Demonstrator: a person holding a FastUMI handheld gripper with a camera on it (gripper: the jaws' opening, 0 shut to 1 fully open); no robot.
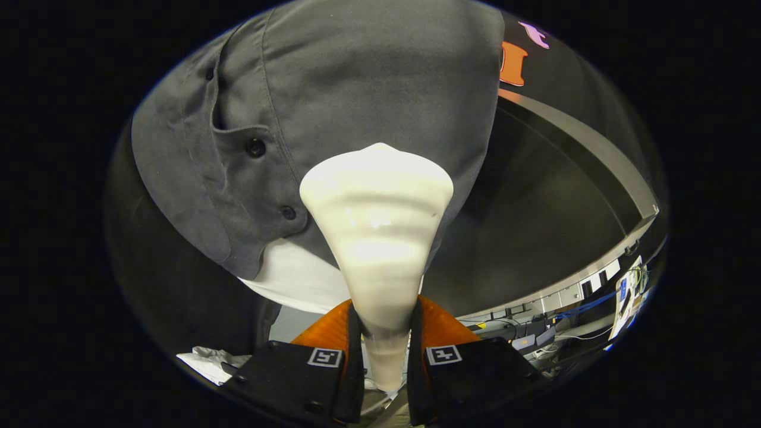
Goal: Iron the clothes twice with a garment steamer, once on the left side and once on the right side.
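While the claw [385, 333] clamps the cream steamer [377, 232] against a grey shirt [357, 83] (buttoned), cluttered desks [553, 333] lie beyond.

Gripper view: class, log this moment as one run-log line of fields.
gripper: shut on garment steamer | steamer head: against grey shirt, right of button placket | white garment: below shirt hem

No words or numbers can be read here; each black finger mount [380, 356] carries only a small square black-and-white marker [324, 356], not text.
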